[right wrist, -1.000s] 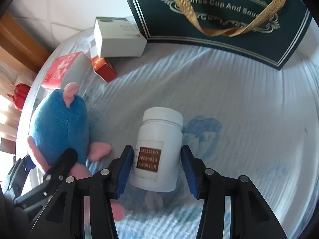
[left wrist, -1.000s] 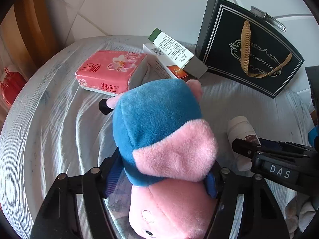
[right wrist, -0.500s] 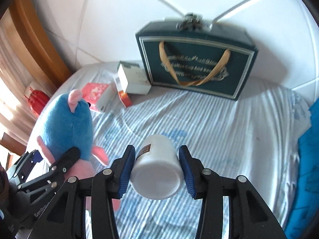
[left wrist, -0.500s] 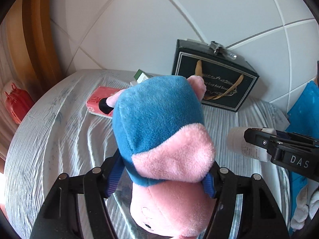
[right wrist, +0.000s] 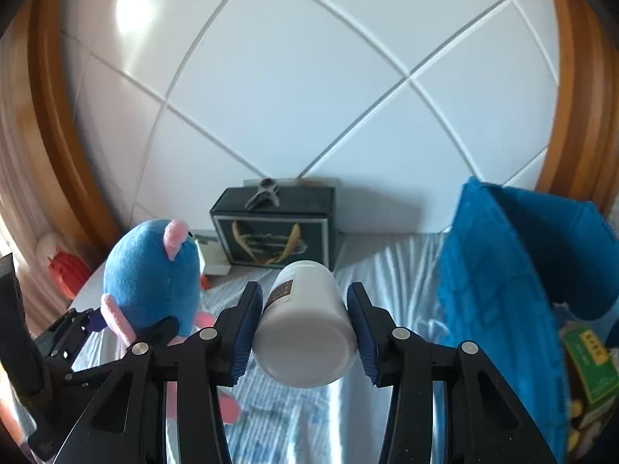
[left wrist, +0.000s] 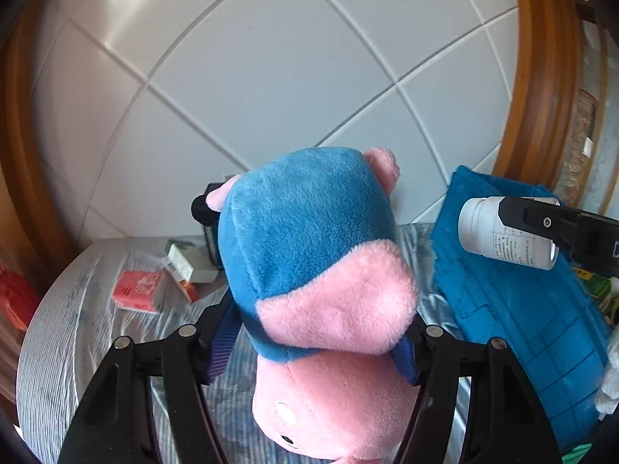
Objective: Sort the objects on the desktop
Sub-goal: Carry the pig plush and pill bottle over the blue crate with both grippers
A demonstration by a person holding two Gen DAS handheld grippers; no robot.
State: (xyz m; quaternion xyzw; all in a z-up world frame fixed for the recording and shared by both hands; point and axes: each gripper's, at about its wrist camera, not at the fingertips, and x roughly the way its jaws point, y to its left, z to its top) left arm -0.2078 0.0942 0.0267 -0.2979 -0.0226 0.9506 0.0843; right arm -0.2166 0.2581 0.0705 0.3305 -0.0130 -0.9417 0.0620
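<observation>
A blue and pink plush toy fills the left wrist view, held up off the table with my left gripper shut on its sides. The same plush toy shows at the left of the right wrist view. A white pill bottle with a brown label lies between the blue pads of my right gripper, which is shut on it, high above the striped cloth. At the right of the left wrist view the same pill bottle hangs in front of a blue fabric bin.
The blue fabric bin stands at the right with a green box beside it. A dark gift bag with gold handles leans on the tiled wall. A pink tissue pack and small cartons lie at the table's far left.
Both grippers have risen well above the table with the plush toy and the pill bottle and swung right; the blue bin has come into view and the table items look smaller.
</observation>
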